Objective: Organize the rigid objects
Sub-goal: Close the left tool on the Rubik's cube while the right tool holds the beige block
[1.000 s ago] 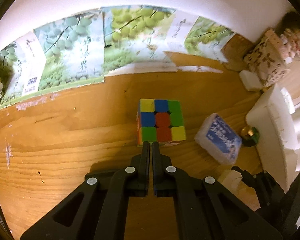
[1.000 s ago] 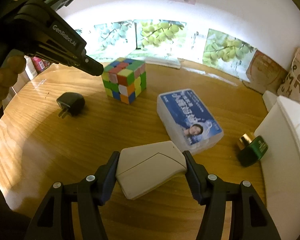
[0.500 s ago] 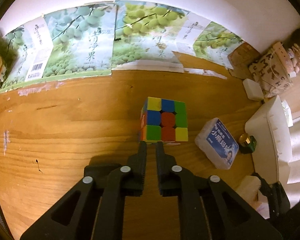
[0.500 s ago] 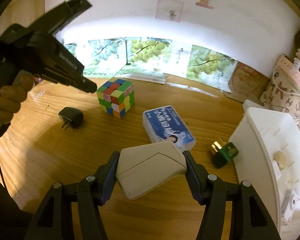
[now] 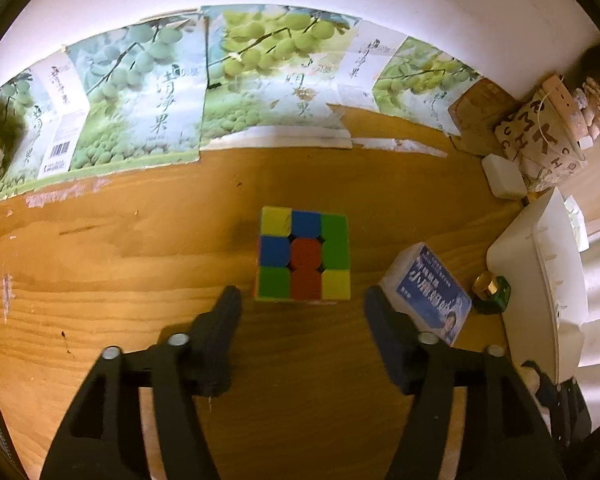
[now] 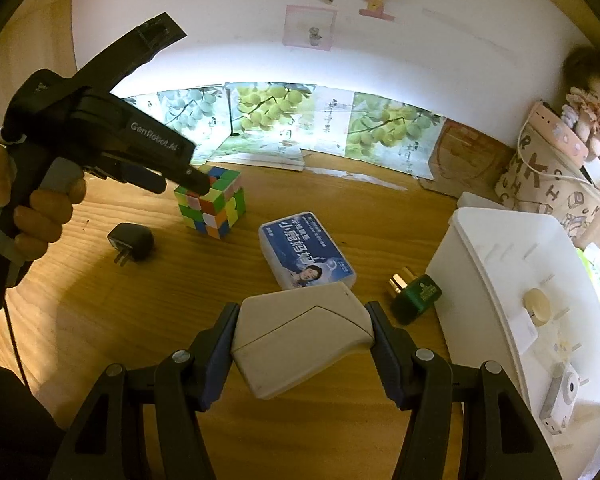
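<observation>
A multicoloured puzzle cube [image 5: 303, 254] sits on the wooden table. My left gripper [image 5: 302, 304] is open wide just short of it, the fingertips level with the cube's near edge; nothing is between them. It shows from the side in the right wrist view [image 6: 192, 178], right over the cube [image 6: 214, 208]. My right gripper [image 6: 302, 316] is shut on a beige angular case [image 6: 300, 340], held above the table. A white organizer bin [image 6: 500, 280] stands at the right with small items inside.
A blue-labelled clear box [image 6: 308, 250] lies mid-table, also in the left wrist view [image 5: 430, 294]. A green bottle with gold cap [image 6: 414, 294] lies by the bin. A black plug adapter [image 6: 132, 244] lies left. Grape-print cartons [image 5: 180, 92] line the wall.
My left gripper has opened from shut to wide open and come closer over the cube. My right gripper has lifted and drawn back with the beige case in it.
</observation>
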The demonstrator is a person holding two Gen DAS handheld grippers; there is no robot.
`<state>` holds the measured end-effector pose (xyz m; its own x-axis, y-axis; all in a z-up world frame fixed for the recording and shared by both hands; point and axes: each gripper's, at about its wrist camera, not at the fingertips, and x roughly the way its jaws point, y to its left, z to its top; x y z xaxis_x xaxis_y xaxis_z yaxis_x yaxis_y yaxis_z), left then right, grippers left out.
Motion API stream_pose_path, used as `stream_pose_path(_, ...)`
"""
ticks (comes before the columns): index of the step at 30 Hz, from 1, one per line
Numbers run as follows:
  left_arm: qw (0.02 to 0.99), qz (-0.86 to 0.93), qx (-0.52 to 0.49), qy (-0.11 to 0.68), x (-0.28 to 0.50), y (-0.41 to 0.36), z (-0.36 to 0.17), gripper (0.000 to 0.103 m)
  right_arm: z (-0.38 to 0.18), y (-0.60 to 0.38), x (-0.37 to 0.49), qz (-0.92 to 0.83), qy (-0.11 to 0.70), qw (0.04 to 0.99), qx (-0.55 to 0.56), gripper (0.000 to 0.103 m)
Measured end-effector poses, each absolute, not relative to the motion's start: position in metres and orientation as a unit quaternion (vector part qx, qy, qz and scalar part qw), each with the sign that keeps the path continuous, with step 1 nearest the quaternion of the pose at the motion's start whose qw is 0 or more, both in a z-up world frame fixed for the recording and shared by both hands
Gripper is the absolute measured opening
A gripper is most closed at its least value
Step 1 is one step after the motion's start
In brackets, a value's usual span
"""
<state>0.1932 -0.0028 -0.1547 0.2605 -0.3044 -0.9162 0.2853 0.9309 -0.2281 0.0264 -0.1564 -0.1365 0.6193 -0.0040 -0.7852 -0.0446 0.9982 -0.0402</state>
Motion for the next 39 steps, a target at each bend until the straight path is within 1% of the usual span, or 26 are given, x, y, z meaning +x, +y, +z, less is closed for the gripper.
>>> stream_pose_path(2, 0.796, -0.184, -0.013, 0.577, 0.196, -0.005, -0.156, 0.075, -0.135, -0.157, 0.025, 0.009, 0.438, 0.899, -0.028, 0.062)
stream_pose_path(10, 0.788, -0.164, -0.008, 0.594, 0.207, -0.016, -0.172, 0.075, -0.128, -0.164, 0.020, 0.000, 0.436, 0.900, -0.024, 0.062)
stream_pose_path(14, 0.788, -0.154, -0.006, 0.596, 0.211, -0.018, -0.176, 0.072, -0.123, -0.171, 0.018, -0.015, 0.436, 0.900, -0.018, 0.062)
stream_pose_path(16, 0.787, -0.150, -0.003, 0.599, 0.213, -0.019, -0.178, 0.065, -0.121, -0.173, 0.016, -0.022, 0.436, 0.900, -0.014, 0.062)
stream_pose_path(17, 0.786, -0.145, 0.000, 0.601, 0.214, -0.019, -0.179, 0.063, -0.119, -0.174, 0.015, -0.024, 0.436, 0.900, -0.013, 0.062)
stream_pose_path(30, 0.791, -0.141, -0.008, 0.595, 0.212, -0.016, -0.179, 0.062, -0.102, -0.180, -0.002, -0.040, 0.423, 0.905, -0.010, 0.062)
stream_pose_path(39, 0.814, -0.161, -0.035, 0.557, 0.193, -0.013, -0.157, 0.061, -0.089, -0.188, -0.009, -0.035, 0.411, 0.911, -0.011, 0.062)
